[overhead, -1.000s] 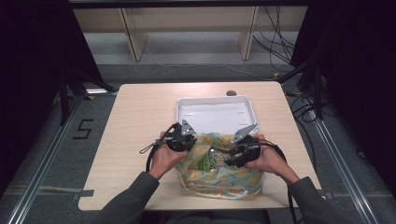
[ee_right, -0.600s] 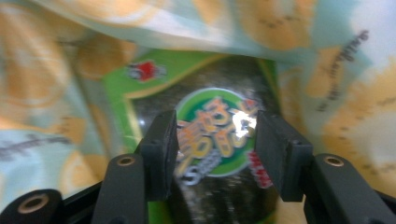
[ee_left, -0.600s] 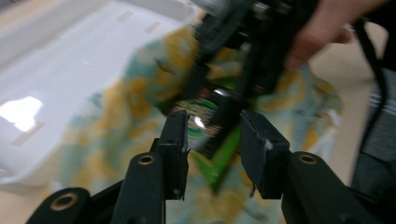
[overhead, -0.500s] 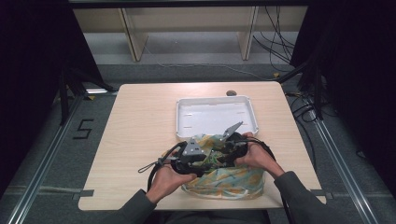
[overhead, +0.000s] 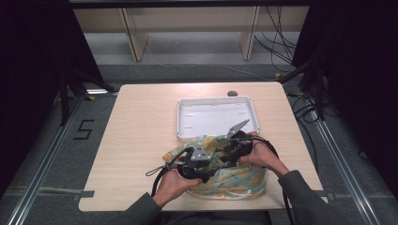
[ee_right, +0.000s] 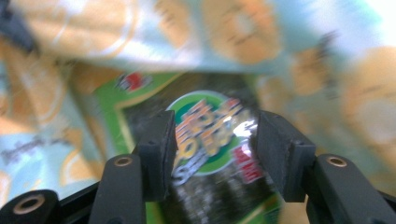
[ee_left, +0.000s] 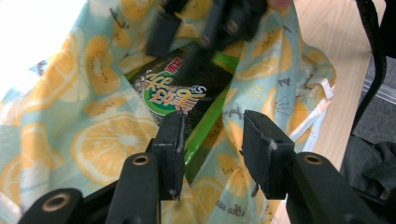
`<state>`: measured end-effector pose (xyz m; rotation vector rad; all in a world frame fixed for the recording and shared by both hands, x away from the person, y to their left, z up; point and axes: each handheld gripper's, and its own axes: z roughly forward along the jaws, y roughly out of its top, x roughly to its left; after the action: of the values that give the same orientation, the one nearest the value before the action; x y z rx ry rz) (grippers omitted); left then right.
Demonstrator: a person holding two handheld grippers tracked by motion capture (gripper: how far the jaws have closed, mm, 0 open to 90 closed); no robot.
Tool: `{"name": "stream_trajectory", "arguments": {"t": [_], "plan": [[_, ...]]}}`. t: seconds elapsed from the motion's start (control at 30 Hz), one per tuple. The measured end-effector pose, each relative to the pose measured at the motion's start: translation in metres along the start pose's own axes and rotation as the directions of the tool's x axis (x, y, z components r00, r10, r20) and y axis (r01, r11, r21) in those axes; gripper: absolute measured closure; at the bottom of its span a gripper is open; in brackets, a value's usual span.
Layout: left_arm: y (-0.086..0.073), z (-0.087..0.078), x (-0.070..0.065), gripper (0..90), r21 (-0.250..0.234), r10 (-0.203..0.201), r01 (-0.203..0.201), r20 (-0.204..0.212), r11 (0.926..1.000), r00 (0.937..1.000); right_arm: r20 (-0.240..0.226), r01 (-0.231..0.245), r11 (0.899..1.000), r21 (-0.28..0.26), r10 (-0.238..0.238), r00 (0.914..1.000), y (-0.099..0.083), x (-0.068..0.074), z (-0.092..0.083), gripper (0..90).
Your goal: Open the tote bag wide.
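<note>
Presently, near to far from the claws:

Left claw [ee_left: 212,140]: jaws stand apart with nothing pressed between them; they have just been opening. Directly ahead of its tips lies the mouth of the bag, with the packet's green edge running between the two jaws but untouched.

Right claw [ee_right: 212,144]: jaws moderately parted, hovering just over the packet's round label. The view is blurred, so contact is hard to judge, but the pads seem clear of the wrapper.

Snack packet [ee_left: 180,93]: dark wrapper with green border and a round printed label, lying inside the bag, just beyond both claws and between them in the high view.

Fabric bag [overhead: 234,176]: pale blue cloth printed with orange slices, slumped on the table under both claws, its mouth spread enough to show the packet.

White tray [overhead: 187,110]: bare, just past the bag, beyond the right claw's far side.

Table [overhead: 141,122]: light wood, carrying the bag and tray.

Done so far: bag mouth is open and the packet exposed; both claws are positioned over it.

Left to do: judging by the bare tray, the packet has yet to be gripped, drawn out of the cloth and set down there.
</note>
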<state>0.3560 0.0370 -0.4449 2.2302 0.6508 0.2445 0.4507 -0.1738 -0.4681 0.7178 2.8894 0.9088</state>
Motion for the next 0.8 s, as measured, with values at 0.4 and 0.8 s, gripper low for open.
{"name": "stream_trajectory", "arguments": {"t": [0.4,0.8], "plan": [[-0.001,0.000,0.000,55.6,0.003,-0.021,0.021,0.006,0.9998,0.9998,0.058,-0.045,0.998,0.037,0.043,0.9974,-0.001,-0.004,0.005,41.6],[-0.001,0.000,-0.002,56.4,0.023,0.002,-0.002,0.023,0.9997,0.9997,0.117,-0.027,0.999,-0.041,0.032,0.9926,0.003,-0.018,0.014,39.2]]}}
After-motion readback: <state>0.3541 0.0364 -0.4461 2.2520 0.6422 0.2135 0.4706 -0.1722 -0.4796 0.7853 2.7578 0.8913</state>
